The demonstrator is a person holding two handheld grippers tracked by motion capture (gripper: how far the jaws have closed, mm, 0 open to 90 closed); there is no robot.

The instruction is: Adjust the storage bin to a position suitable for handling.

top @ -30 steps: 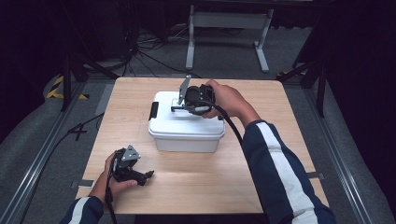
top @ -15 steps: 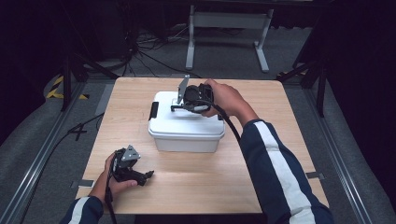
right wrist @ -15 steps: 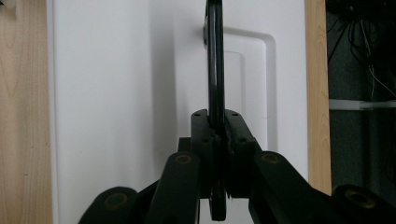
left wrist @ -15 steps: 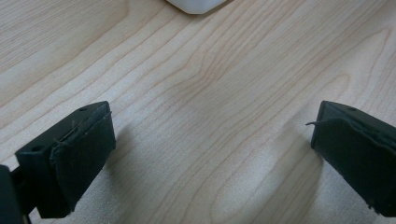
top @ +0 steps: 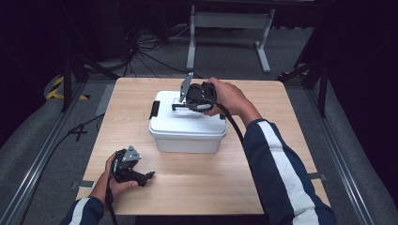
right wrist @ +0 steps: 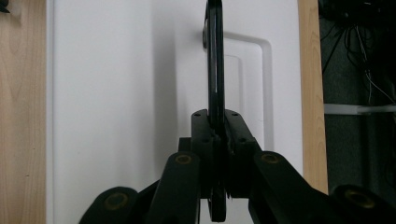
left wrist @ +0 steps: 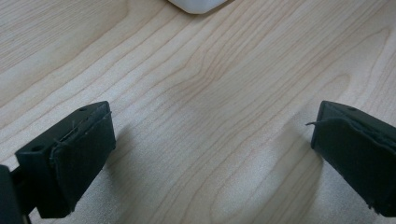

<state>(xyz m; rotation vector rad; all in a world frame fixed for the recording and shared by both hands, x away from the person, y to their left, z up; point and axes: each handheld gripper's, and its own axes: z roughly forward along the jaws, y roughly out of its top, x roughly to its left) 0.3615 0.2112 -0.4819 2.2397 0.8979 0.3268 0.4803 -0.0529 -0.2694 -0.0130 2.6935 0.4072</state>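
Observation:
A white lidded box (top: 187,136) stands in the middle of the wooden table (top: 263,98). Its thin black handle (right wrist: 215,70) stands up from the lid (right wrist: 116,93). My right gripper (right wrist: 215,122) is shut on that handle (top: 178,107), and in the high view the right gripper (top: 187,104) hovers over the back of the lid. A black latch (top: 154,110) shows on the box's left end. My left gripper (top: 146,176) rests near the table's front left corner. In its own view the left gripper (left wrist: 210,154) is open over bare wood, with a corner of the box (left wrist: 196,4) at the top edge.
Beyond the far table edge stands a grey metal stand (top: 225,28) among floor cables (top: 141,47). Metal rails (top: 42,154) run along both sides of the table. Bare wood lies to the right of and in front of the box.

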